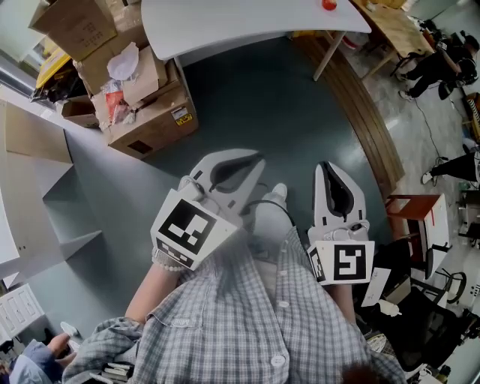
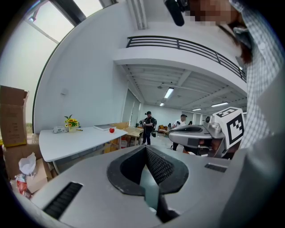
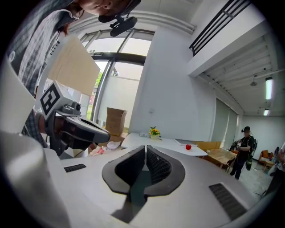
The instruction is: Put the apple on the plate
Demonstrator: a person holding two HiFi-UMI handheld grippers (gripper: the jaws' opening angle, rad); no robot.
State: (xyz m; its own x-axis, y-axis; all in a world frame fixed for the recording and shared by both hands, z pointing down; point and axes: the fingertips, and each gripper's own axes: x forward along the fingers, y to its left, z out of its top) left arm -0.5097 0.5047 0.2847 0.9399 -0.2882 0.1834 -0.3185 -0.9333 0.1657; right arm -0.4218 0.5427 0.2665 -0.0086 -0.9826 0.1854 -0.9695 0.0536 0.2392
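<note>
ahead: floor (image 1: pixel 262 97) open up to table (image 1: pixel 225 22) | left: boxes (image 1: pixel 142 90) stacked against table's left end | right: table leg (image 1: pixel 328 56), chair (image 1: pixel 411 217) further off | table top: mostly bare, flowers (image 2: pixel 70 121) at far end, apple (image 1: pixel 329 4) near edge

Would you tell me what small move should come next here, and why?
Probably step toward the white table: the apple sits on it, well beyond reach, and the left gripper and right gripper are both shut and empty.
</note>
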